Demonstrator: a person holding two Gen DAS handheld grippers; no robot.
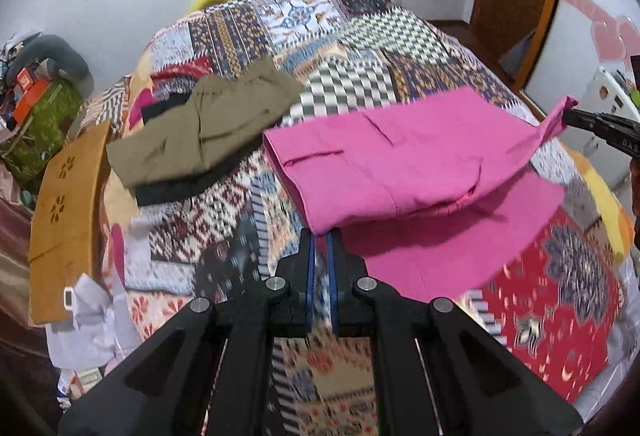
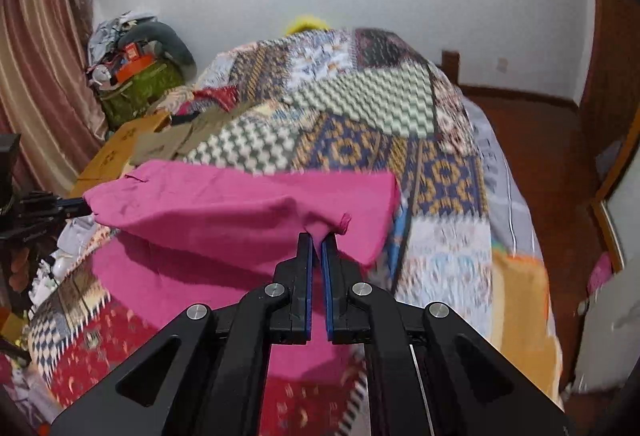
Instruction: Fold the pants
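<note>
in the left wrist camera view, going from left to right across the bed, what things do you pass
Wooden board → olive pants → pink pants, pinched by the left gripper at their near corner → right gripper, clamping the pink pants' far right corner.

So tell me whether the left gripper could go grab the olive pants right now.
Probably not yet. The left gripper is shut on a corner of the pink pants, so it would have to let go first. The olive pants lie uncovered on the quilt beyond.
</note>
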